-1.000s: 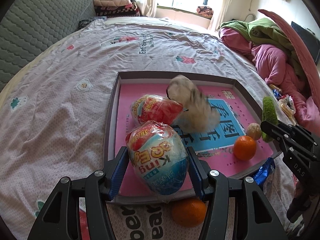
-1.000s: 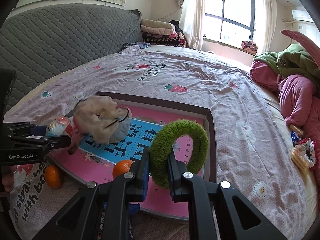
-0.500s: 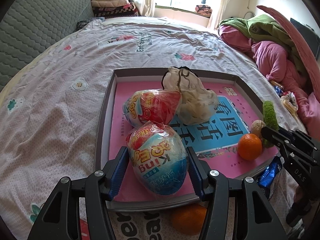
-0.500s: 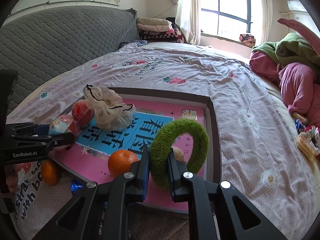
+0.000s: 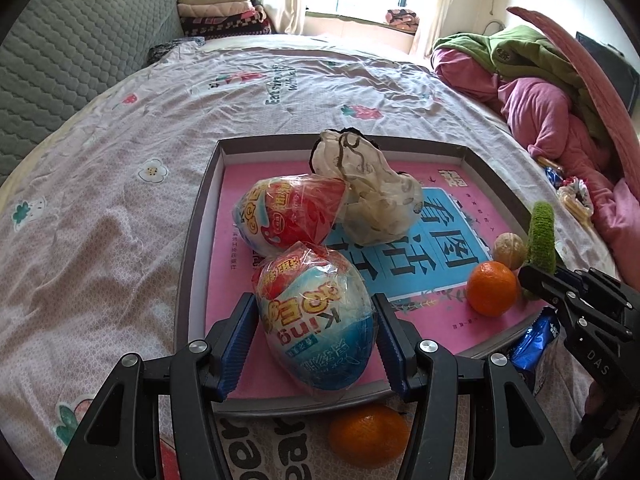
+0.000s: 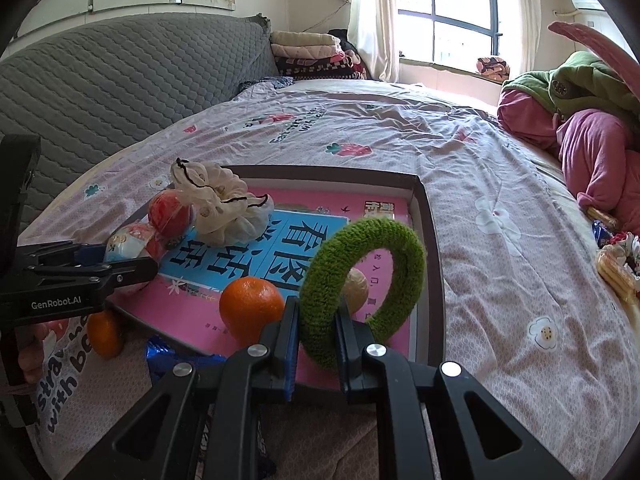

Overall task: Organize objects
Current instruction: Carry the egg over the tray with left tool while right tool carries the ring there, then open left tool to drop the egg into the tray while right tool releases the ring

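Note:
My left gripper is shut on a blue-and-white wrapped toy egg, held over the near edge of a dark-rimmed tray with a pink and blue floor. In the tray lie a red wrapped egg, a white drawstring pouch, an orange and a walnut. Over the tray's near right part, my right gripper is shut on a green fuzzy ring, which stands upright. The right wrist view also catches the left gripper and its egg.
A second orange and a blue snack packet lie on the bedsheet just outside the tray's near edge. Pink and green bedding is piled at the right. A grey quilted headboard bounds the left. Snack packs lie at the far right.
The white pouch, blurred and tumbling a second ago, now lies still in the tray against the red egg. Both grippers keep their holds and have barely shifted.

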Demonstrator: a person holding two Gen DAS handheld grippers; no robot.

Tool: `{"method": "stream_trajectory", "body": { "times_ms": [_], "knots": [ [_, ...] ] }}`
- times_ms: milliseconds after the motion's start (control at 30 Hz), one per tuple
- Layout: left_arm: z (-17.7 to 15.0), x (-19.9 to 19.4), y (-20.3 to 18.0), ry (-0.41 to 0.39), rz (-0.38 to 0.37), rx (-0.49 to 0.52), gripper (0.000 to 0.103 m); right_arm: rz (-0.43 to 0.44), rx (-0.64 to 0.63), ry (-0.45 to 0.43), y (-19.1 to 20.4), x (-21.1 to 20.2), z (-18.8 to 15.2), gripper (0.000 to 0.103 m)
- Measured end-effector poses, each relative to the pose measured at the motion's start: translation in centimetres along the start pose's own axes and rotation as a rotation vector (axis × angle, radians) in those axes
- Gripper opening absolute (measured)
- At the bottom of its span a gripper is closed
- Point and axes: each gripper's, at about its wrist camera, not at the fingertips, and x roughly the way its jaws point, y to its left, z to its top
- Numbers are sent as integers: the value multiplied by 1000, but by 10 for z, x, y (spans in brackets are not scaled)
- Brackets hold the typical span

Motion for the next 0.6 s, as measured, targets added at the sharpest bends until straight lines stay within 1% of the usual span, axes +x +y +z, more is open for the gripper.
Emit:
{"method": "stream_trajectory", "body": {
  "times_ms": [333,500,600],
  "knots": [
    [-2,-2,-3,1,1,7,59,9,40,15,-9,-5,-6,16],
    [-3,-3,-3,4,6,5,59,8,50,26,-11,-8,-6,19],
    [-3,-4,-2,6,8,4,59,5,53,31,-11,-9,-6,23]
  ]
}}
